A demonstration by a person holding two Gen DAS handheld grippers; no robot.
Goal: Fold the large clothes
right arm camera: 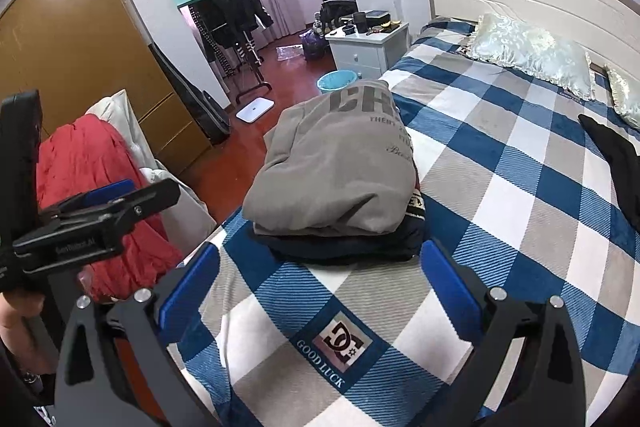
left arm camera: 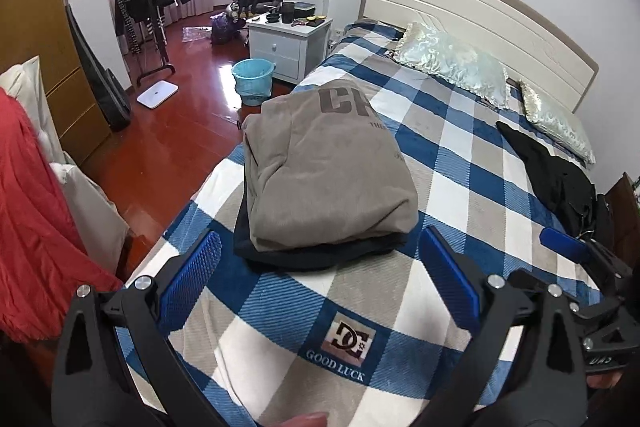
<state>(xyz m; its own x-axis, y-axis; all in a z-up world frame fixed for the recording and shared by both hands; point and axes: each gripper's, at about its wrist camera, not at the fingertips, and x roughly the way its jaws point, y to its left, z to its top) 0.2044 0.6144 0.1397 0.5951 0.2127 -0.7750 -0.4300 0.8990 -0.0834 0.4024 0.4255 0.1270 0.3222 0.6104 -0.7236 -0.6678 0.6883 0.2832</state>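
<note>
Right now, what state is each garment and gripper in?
Grey sweatshirt: folded, stacked on top.
Dark garment: folded, under the sweatshirt.
Black garment: unfolded, crumpled near the pillows.
Left gripper: open, empty.
Right gripper: open, empty.

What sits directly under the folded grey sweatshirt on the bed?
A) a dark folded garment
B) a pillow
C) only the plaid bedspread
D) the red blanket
A: the grey sweatshirt rests on a dark folded garment whose edges stick out beneath it, on the plaid bedspread.
</note>
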